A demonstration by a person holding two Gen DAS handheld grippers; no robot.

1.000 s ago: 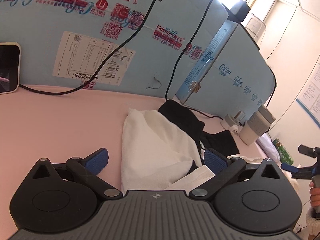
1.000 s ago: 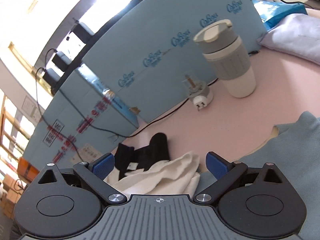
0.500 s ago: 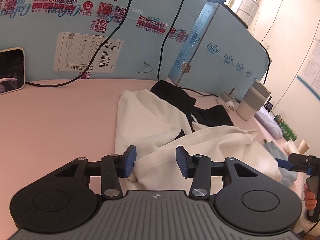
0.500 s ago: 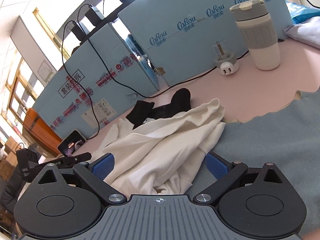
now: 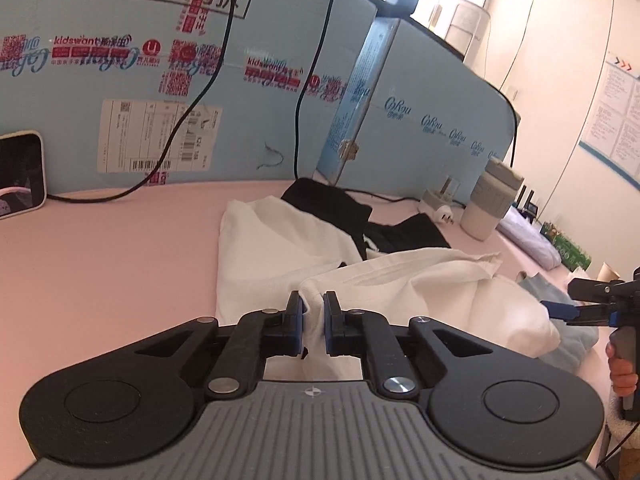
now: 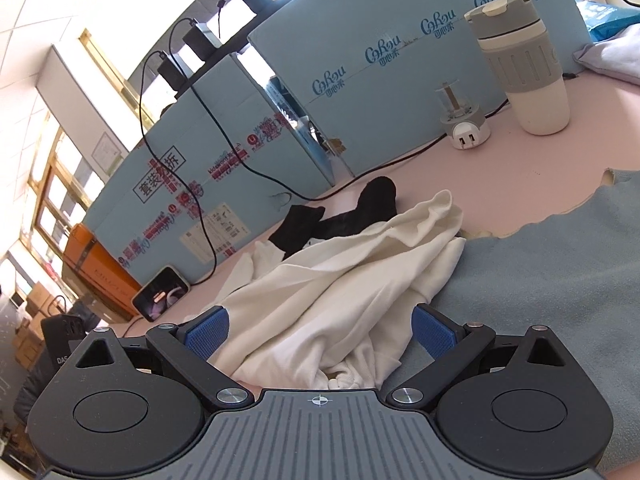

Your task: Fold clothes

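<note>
A crumpled white garment lies on the pink table, partly over a black garment. My left gripper is closing, and its blue pads pinch a fold of the white garment's near edge. In the right wrist view the same white garment runs between the wide-apart fingers of my right gripper, which stands open; its pads do not press the cloth. The black garment lies beyond. The right gripper also shows at the far right of the left wrist view, held by a hand.
Blue printed cardboard panels wall off the table's far side, with cables hanging over them. A grey-banded cup and a plug adapter stand at the back right. A blue-grey cloth lies under the white garment's right side. A small screen leans at the left.
My left gripper's jaws went from wide open to pinched on the white garment's edge as it moved in. The right gripper sank toward the garment, which now lies between its open fingers.
</note>
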